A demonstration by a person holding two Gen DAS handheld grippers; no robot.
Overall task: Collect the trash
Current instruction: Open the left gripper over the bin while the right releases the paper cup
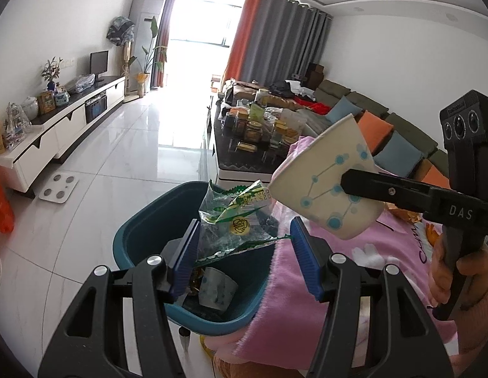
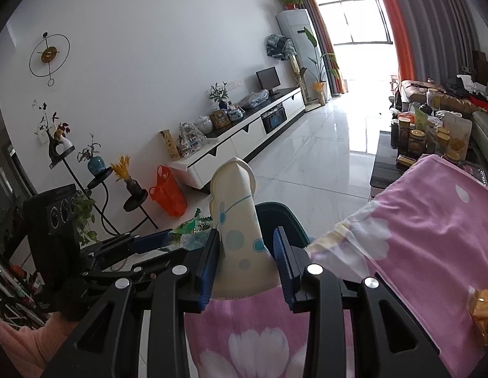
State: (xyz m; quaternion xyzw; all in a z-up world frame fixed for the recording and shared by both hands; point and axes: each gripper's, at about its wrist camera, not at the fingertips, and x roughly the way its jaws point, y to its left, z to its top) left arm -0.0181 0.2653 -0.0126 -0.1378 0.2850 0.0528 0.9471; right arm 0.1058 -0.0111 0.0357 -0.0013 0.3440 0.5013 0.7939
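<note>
- Left gripper [image 1: 244, 252]: jaws about half open over the bin [image 1: 143, 230]; a clear wrapper [image 1: 234, 220] hangs between the pads, touching the left one, not pinched
- Right gripper [image 2: 247, 261]: jaws narrowed, clamped on a squashed paper cup [image 2: 237, 220] held beside the bin, above the pink blanket [image 2: 433, 236]
- In the bin: another cup [image 1: 217, 288]
- Farther: table [image 1: 237, 163] crowded with jars, sofa [image 1: 354, 100] at the far wall

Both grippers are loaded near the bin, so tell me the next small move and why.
Probably let the left gripper drop the clear green-printed plastic wrapper: it already hangs over the open teal plastic bin, where a paper cup lies. The right gripper, squeezing the dotted white paper cup, seems short of the bin's rim.
</note>
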